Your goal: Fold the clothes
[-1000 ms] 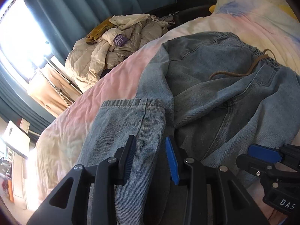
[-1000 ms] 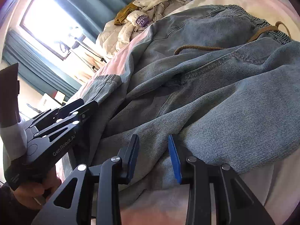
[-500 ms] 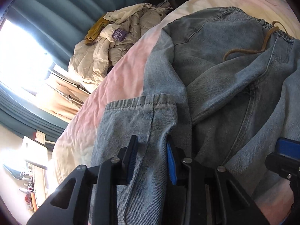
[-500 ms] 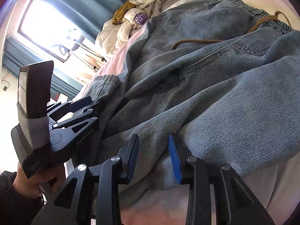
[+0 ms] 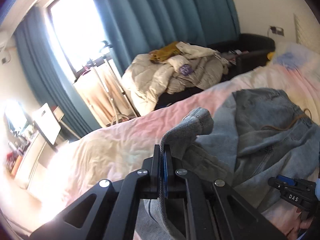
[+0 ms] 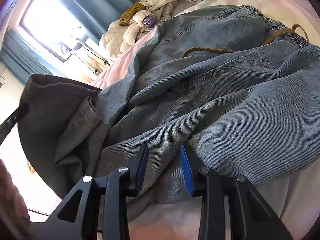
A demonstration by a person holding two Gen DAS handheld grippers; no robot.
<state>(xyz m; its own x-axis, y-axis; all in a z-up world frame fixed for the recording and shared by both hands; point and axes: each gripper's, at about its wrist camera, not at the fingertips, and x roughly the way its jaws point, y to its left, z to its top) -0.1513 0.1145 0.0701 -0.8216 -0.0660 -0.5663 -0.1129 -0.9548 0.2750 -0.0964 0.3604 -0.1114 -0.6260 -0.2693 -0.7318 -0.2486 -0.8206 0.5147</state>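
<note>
Light blue jeans with a brown drawstring lie crumpled on the pink bed. My left gripper is shut on the cuff end of a jeans leg and holds it lifted above the bed. That lifted leg hangs dark at the left of the right wrist view. My right gripper is open, its fingers resting either side of a denim fold at the near edge of the jeans; it also shows in the left wrist view.
A heap of cream bedding and clothes lies on a dark sofa behind the bed. Teal curtains and a bright window stand at the far left. A pillow lies at the head of the bed.
My left gripper has closed on the leg cuff and lifted it up off the bed, tilting its view towards the window. My right gripper has stayed open at the near edge.
</note>
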